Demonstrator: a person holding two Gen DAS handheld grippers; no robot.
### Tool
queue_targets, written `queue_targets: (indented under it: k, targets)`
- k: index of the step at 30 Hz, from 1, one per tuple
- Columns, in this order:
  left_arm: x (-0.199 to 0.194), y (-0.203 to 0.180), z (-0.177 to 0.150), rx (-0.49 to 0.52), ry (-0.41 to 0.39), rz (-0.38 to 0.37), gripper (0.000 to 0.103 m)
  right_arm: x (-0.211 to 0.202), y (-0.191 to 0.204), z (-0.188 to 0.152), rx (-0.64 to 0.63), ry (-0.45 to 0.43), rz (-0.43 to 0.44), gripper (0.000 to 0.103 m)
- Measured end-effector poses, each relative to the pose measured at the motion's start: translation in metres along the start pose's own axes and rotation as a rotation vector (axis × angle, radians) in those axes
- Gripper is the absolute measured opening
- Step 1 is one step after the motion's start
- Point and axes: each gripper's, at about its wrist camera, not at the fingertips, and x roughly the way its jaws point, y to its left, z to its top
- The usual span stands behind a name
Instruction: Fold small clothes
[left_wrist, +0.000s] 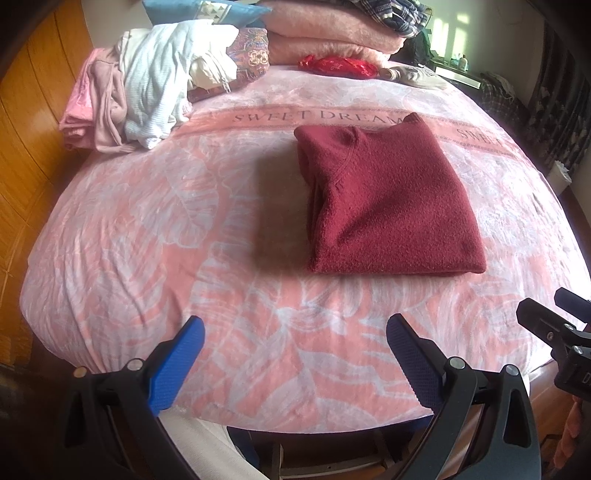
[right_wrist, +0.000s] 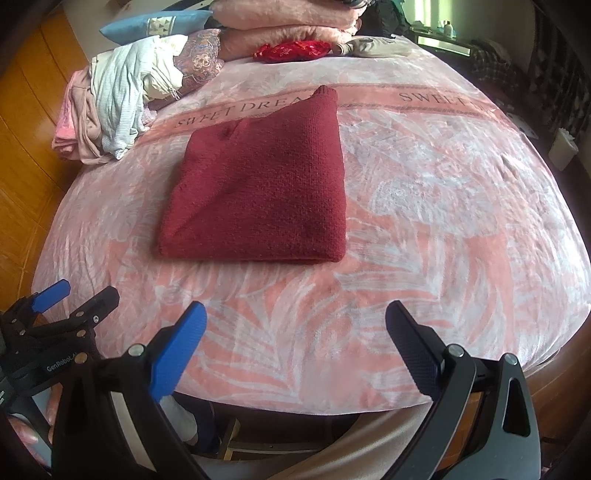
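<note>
A dark red knitted sweater (left_wrist: 391, 199) (right_wrist: 262, 192) lies folded into a flat rectangle in the middle of the bed. My left gripper (left_wrist: 295, 332) hovers open over the near edge of the bed, well short of the sweater, with nothing between its blue fingers (left_wrist: 177, 365). My right gripper (right_wrist: 295, 325) is also open and empty, held back from the sweater's near edge. Each gripper shows at the edge of the other's view: the right gripper (left_wrist: 554, 325) at far right, the left gripper (right_wrist: 70, 299) at lower left.
A pink leaf-patterned bedcover (left_wrist: 184, 240) (right_wrist: 443, 203) reads "SWEET DREAM". A heap of unfolded pale clothes (left_wrist: 147, 99) (right_wrist: 114, 96) sits at the back left. Pink blankets (left_wrist: 332, 33), pillows and a red shiny item (left_wrist: 336, 66) line the head of the bed. Wooden floor (left_wrist: 26, 147) lies left.
</note>
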Motion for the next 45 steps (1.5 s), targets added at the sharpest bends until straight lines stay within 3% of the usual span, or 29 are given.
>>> queue_targets:
  k: [45]
  targets:
    - [0.0039, -0.0047, -0.0023, 0.027, 0.006, 0.009, 0.099, 0.0047, -0.0008, -0.0026, 0.0, 0.014, 0.011, 0.097]
